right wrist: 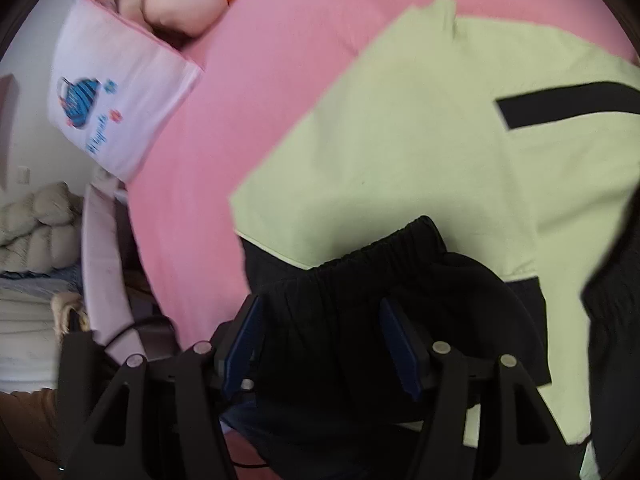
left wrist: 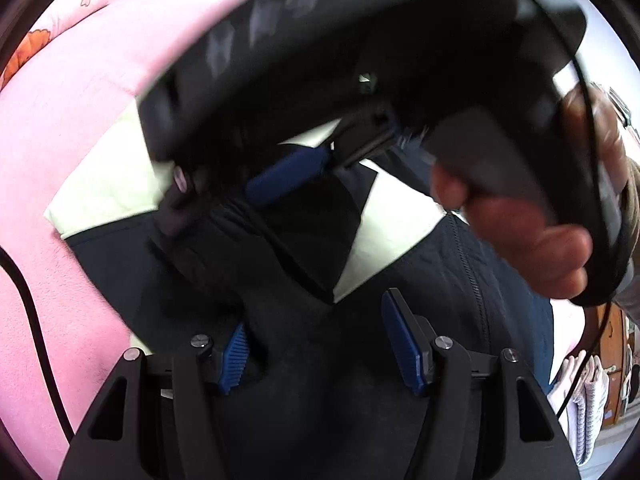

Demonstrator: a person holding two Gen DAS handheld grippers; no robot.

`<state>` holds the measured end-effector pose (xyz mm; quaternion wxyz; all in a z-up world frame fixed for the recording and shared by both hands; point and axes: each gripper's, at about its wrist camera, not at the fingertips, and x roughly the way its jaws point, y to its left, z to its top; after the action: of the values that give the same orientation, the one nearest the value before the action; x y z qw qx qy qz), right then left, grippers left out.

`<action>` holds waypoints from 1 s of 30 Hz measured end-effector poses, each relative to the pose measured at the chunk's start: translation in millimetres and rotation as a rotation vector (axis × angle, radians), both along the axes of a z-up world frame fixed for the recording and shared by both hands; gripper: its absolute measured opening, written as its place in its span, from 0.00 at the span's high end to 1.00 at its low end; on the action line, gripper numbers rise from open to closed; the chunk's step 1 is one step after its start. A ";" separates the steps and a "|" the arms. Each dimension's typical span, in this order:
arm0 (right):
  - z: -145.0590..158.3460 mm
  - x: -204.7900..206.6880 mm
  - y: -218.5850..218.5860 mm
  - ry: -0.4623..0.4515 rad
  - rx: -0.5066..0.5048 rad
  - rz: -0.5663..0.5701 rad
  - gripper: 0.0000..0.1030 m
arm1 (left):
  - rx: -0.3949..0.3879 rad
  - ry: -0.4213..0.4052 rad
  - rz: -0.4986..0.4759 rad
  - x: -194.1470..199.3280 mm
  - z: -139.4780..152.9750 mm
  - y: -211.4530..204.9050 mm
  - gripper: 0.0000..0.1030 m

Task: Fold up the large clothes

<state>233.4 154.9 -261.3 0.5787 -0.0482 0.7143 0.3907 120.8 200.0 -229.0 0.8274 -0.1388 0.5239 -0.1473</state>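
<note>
— On the pink bed point(right wrist: 288, 80), toward twelve o'clock from where the person stands, lies the jacket point(right wrist: 400, 140), pale green with black panels, spread mostly flat.

— And the tools?

— Left gripper point(left wrist: 320, 344) hangs over the black part near the zipper point(left wrist: 476, 280), its jaws wide, dark cloth under them but nothing pinched. Right gripper point(right wrist: 320, 344) has its jaws apart too, straddling the black elastic cuff point(right wrist: 380, 248) at about twelve o'clock from its tips; the pads don't seem to press on it.

— So the sleeve sits loose?

— I'd judge so. The risk is that it slides or springs back off the green panel, since the fabric looks slippery and puffy.

— Anything else?

— The person's hand point(left wrist: 532, 240) and that right tool crowd the left camera's upper half. If both reach into the same spot, they could knock together or drag the fold askew.
</note>
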 end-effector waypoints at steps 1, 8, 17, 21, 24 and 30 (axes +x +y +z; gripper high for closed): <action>-4.0 -1.9 2.6 -0.011 -0.012 0.008 0.41 | -0.002 0.010 0.005 1.0 -2.4 3.0 0.41; 6.7 -14.2 -11.6 -0.108 0.009 0.015 0.89 | -0.019 0.049 0.040 2.2 -4.6 20.6 0.41; 63.0 -17.1 -112.6 -0.344 0.013 -0.256 0.90 | -0.028 0.050 0.013 0.6 17.5 26.8 0.41; 63.0 -26.0 -172.5 -0.349 0.005 -0.402 0.88 | -0.004 0.052 -0.018 -0.2 13.9 18.2 0.41; 48.4 -41.3 -199.5 -0.308 -0.029 -0.458 0.83 | 0.004 0.054 -0.038 3.1 14.8 8.7 0.41; 33.0 -69.8 -236.6 -0.206 -0.082 -0.483 0.71 | 0.020 0.067 -0.107 -0.8 28.1 -2.2 0.41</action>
<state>163.6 -81.7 -228.3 0.7225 0.0608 0.6575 0.2052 120.1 197.8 -200.9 0.8018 -0.1070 0.5593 -0.1814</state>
